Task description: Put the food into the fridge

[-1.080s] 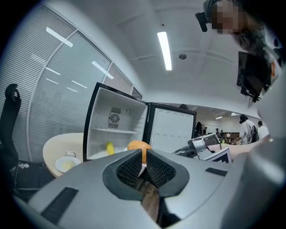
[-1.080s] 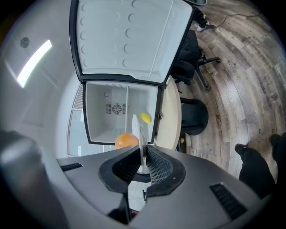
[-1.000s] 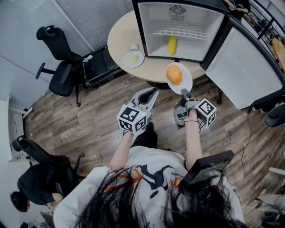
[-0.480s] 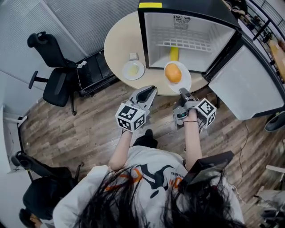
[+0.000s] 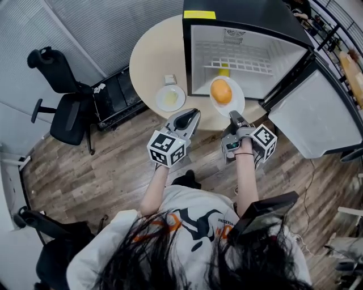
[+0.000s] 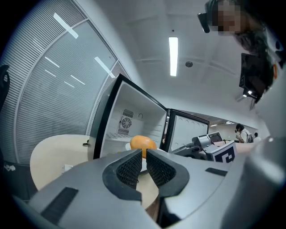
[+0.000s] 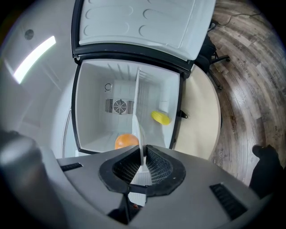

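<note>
Orange (image 5: 222, 92): round and smooth-skinned, sitting on a white plate (image 5: 237, 106) held just in front of the open fridge (image 5: 244, 17), above the table edge.
Right gripper (image 5: 233, 116): its ribbed dark pads are clamped on the plate's thin near rim, which stands edge-on between them in the right gripper view.
Left gripper (image 5: 190, 115): its pads are drawn almost together with nothing between them; it is beside the right gripper and apart from the plate.
Fridge: a black box with a white, smooth-walled inside, a wire shelf (image 5: 238, 64) and its door (image 5: 317, 122) swung wide.
Yellow food (image 5: 224, 71): an oblong piece lying inside the fridge.
Table (image 5: 156, 56): round, pale and matte; a small plate (image 5: 170, 98) rests on it.
</note>
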Demonstrator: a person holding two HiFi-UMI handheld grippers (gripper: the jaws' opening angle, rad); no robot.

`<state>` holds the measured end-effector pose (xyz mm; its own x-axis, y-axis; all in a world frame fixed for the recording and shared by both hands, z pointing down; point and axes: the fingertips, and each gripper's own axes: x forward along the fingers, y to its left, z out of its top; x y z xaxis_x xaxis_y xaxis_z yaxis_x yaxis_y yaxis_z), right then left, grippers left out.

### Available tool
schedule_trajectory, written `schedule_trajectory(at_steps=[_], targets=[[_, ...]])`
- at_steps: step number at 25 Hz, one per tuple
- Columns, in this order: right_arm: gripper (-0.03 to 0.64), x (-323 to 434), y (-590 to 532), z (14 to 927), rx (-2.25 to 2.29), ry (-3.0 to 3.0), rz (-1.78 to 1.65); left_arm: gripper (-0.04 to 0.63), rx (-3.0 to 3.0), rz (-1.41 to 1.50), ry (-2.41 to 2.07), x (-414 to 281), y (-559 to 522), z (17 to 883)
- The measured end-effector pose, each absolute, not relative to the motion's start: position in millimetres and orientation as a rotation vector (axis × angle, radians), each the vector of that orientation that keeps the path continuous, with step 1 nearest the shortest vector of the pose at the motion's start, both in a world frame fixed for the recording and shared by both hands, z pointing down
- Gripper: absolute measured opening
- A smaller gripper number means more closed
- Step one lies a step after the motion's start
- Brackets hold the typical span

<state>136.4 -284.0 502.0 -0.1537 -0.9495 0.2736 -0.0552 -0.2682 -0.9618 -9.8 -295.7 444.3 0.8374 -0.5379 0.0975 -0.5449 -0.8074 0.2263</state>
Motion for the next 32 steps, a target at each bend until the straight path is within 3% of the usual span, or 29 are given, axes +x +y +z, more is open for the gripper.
schedule_trajectory(at_steps=[32], targets=[[0.037,142.7,-438.2,454.5,-1.328,1.333,-1.614,0.025,2.675,-0.002,-0.982,-16.9,-345.1,449.5]])
